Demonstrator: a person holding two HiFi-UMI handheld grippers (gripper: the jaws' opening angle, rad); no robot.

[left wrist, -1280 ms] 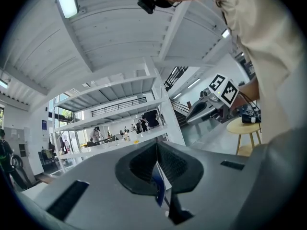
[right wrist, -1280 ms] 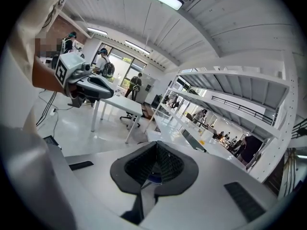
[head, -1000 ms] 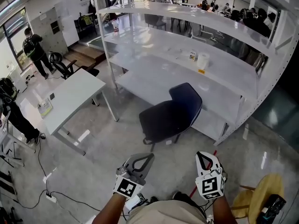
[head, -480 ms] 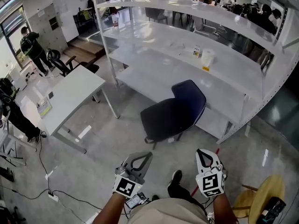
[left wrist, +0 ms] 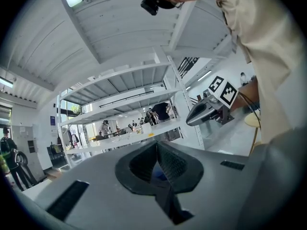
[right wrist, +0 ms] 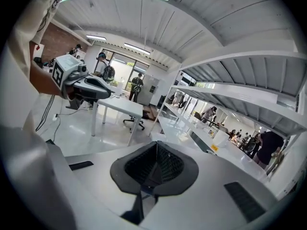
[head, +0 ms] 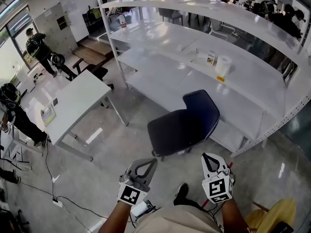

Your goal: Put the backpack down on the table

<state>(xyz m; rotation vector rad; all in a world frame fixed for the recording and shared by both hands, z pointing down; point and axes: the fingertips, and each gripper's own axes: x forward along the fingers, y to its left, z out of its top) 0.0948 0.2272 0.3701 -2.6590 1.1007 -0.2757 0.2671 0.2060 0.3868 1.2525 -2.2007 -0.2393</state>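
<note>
Head view: the left gripper (head: pixel 148 165) and right gripper (head: pixel 210 160) sit side by side at bottom centre, over the floor, both clenched. A dark blue office chair (head: pixel 182 123) is just above them, and the white table (head: pixel 73 101) is at centre left.

Left gripper view: jaws pressed together, nothing between them.

Right gripper view: jaws shut tight, empty too, with the table at left centre. I can't pick out the backpack in any view.

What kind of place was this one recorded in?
Probably an open workshop or lab-style office: long white metal shelving, a white table on a polished floor, a dark blue chair, and people at the far end.
</note>
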